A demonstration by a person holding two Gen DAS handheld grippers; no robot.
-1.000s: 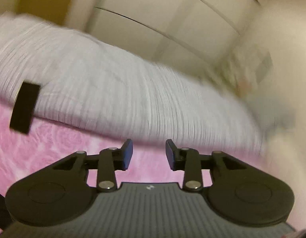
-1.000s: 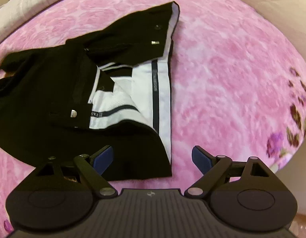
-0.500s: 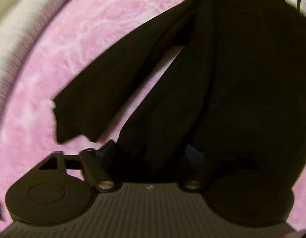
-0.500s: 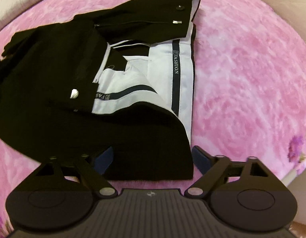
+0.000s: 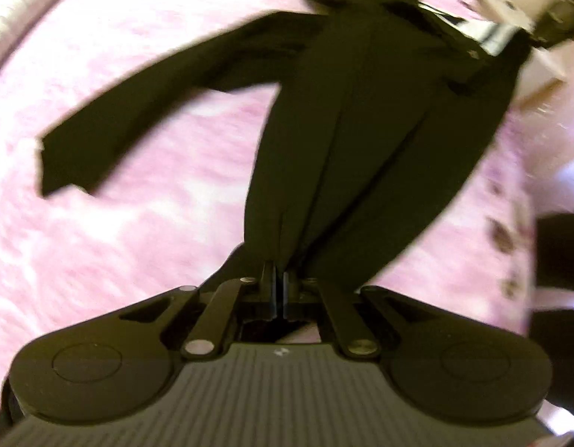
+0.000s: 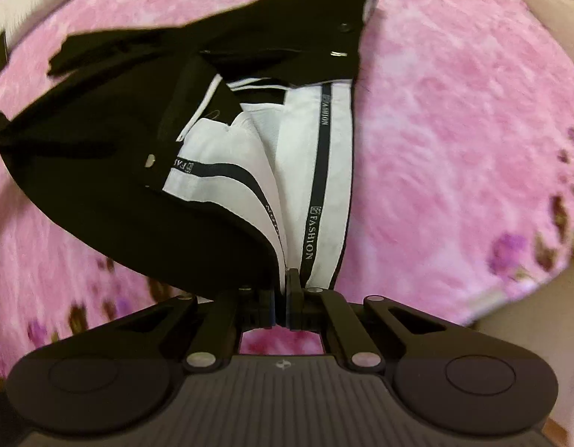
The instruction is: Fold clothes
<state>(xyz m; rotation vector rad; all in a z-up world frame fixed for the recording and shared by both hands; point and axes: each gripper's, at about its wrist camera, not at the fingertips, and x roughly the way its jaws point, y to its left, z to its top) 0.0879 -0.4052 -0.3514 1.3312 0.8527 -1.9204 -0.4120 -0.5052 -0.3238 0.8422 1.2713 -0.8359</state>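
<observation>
Black trousers (image 6: 111, 171) lie on a pink bedspread (image 6: 454, 130), their waistband open and showing white lining with a "FASHION" tape (image 6: 316, 201). My right gripper (image 6: 282, 290) is shut on the waistband edge and lifts it slightly. In the left wrist view my left gripper (image 5: 279, 283) is shut on the hem of one trouser leg (image 5: 361, 149), which stretches away toward the waist. The other leg (image 5: 145, 111) lies spread to the left on the bedspread (image 5: 119, 242). The other gripper (image 5: 555, 18) shows blurred at the far top right.
A white striped pillow or quilt (image 5: 11, 18) lies along the far left edge of the bed. The bed's edge with a flower print (image 6: 529, 257) curves along the right. Pale furniture (image 6: 555, 7) stands beyond the bed.
Both grippers were open and have closed: the left came down from facing the pillow onto the trouser leg hem, the right moved in onto the waistband edge and shut on it.
</observation>
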